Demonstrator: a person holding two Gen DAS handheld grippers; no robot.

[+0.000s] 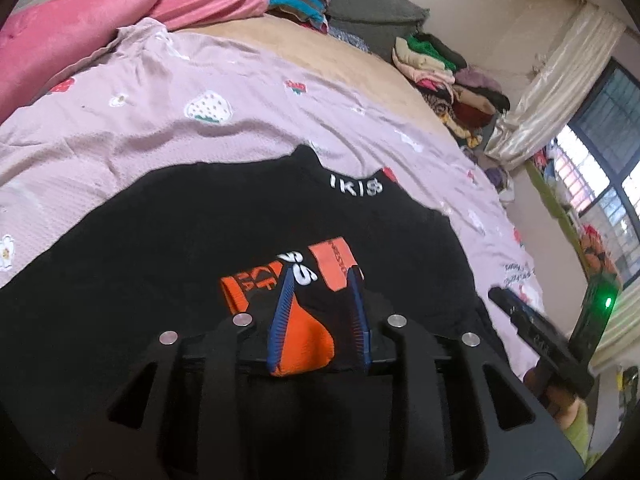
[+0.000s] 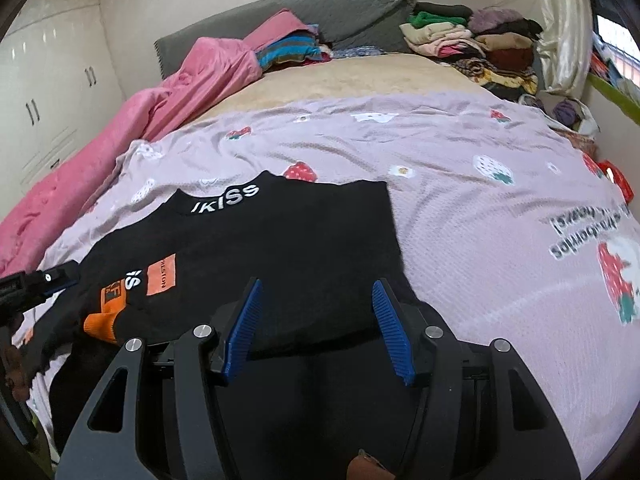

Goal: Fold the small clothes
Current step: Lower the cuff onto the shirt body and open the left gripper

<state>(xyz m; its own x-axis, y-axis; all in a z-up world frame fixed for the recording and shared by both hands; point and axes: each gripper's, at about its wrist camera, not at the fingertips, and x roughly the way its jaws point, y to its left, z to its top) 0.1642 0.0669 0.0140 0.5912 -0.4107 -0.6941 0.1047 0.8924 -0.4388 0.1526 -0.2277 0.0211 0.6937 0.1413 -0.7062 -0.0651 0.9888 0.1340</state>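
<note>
Between my left gripper fingers sits the orange cuff of the black sweater, but I cannot tell whether they still pinch it. My right gripper fingers stand released over the sweater's near hem. Beyond them it lies flat on the strawberry bedspread. A loosening left hold could drop the sleeve crooked, spoiling the fold.

Both handheld grippers share one build: the left gripper and right gripper have matte black angular frames with triangular cut-outs, round silver screws, and ribbed blue fingers. At four o'clock, a yellow-green sleeve.
</note>
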